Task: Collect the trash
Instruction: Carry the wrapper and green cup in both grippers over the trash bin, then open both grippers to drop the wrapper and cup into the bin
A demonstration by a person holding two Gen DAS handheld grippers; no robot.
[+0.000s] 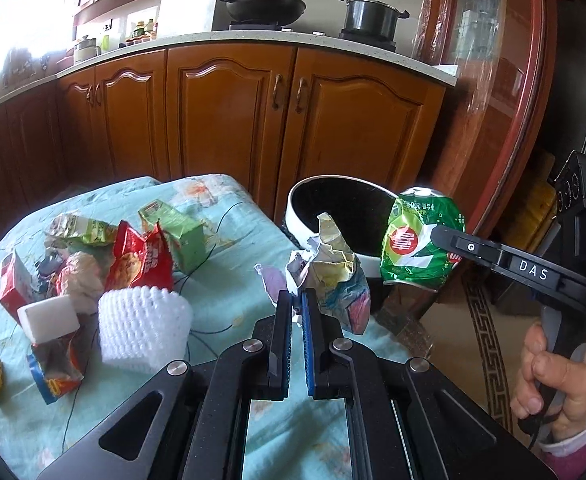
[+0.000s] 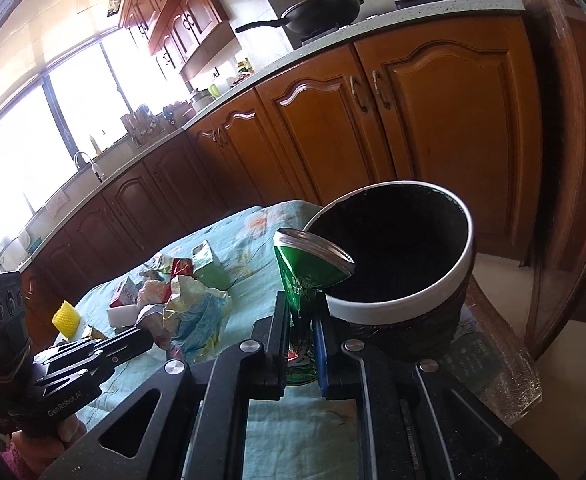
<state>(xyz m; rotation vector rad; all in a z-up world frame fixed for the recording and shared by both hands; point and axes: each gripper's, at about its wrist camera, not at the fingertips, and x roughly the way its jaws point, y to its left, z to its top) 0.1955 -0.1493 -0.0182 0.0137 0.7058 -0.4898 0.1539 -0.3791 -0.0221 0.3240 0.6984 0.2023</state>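
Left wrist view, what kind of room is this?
Most likely a home kitchen: a wok and a pot sit on a stove along a counter, with wooden cabinets underneath.

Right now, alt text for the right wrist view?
The right gripper holds a crushed green can in its fingers, at the near rim of a white-rimmed trash bin. To the left, the left gripper holds a crumpled wrapper over a table strewn with litter.

Wok (image 1: 267, 2) & lidded pot (image 1: 371, 16) on stove, wood cabinets (image 1: 229, 116) below, window (image 2: 33, 152) left.
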